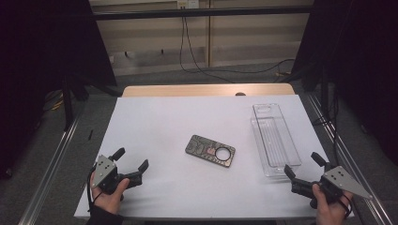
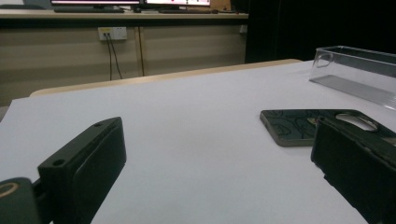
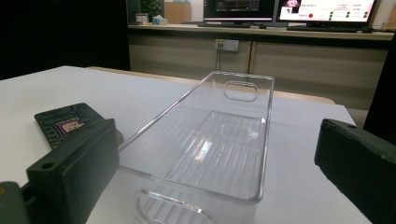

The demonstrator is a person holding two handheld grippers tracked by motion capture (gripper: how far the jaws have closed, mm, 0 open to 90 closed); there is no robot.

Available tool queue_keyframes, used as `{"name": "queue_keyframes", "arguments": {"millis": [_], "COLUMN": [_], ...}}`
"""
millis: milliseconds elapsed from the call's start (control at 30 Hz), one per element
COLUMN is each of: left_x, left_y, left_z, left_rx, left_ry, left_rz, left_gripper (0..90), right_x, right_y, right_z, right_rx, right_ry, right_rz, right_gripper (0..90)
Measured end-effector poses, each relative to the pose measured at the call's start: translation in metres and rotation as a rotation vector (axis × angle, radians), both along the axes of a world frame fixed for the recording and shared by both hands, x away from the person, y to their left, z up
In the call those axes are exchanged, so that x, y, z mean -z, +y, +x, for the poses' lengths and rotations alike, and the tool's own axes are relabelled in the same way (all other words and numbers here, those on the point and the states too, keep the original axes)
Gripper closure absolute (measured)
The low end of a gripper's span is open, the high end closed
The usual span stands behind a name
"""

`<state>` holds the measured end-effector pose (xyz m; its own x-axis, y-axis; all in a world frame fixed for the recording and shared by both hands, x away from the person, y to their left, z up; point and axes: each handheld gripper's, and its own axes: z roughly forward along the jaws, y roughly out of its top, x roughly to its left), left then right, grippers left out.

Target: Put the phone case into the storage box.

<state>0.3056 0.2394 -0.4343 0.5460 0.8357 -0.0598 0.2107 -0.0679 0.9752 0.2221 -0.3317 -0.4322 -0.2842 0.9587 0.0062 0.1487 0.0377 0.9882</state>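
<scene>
Both grippers idle, fingers wide apart, holding nothing: left gripper (image 1: 131,162) near desk (image 1: 155,122) front-left, right gripper (image 1: 303,168) front-right. Phone case (image 1: 210,151) lies mid-desk; clear tray (image 1: 274,138) to its right. Risk: right fingers nr tray end could nudge it; the light plastic prob slides.

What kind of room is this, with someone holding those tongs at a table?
Probably a lab or office set up for recording: black curtains flank the white table, lit computer monitors stand on a bench behind, and cables trail along the floor.
</scene>
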Motion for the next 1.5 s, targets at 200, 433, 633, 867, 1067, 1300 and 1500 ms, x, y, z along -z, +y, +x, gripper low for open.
{"name": "queue_keyframes", "arguments": {"millis": [200, 433, 633, 867, 1067, 1300, 1500], "left_x": [-0.001, -0.001, 0.0, -0.002, -0.002, -0.006, -0.003], "left_y": [-0.003, -0.008, -0.012, -0.014, -0.02, -0.028, -0.036], "left_z": [0.001, 0.003, 0.004, 0.003, 0.006, 0.008, 0.013], "left_rx": [0.053, 0.077, 0.096, 0.124, 0.19, 0.228, 0.231], "left_ry": [-0.011, -0.001, 0.007, 0.01, 0.024, 0.0, -0.007], "left_rz": [0.003, 0.016, 0.035, 0.026, -0.05, -0.05, -0.037], "left_gripper": [2.5, 4.4, 4.9, 5.9, 4.9, 4.3, 2.8], "right_x": [0.0, 0.001, 0.002, 0.001, 0.001, 0.001, 0.001], "right_y": [-0.001, -0.002, -0.002, -0.002, -0.001, -0.002, 0.0], "right_z": [-0.001, 0.0, 0.0, -0.002, -0.003, -0.003, -0.002], "right_rx": [0.0, -0.01, -0.013, -0.01, -0.011, -0.012, -0.021], "right_ry": [0.003, 0.007, 0.012, 0.011, 0.01, 0.011, 0.01], "right_rz": [0.004, 0.007, 0.016, 0.027, 0.02, 0.024, 0.021], "right_gripper": [0.0, 0.0, 0.0, 0.0, 0.0, 0.0, 0.0]}}
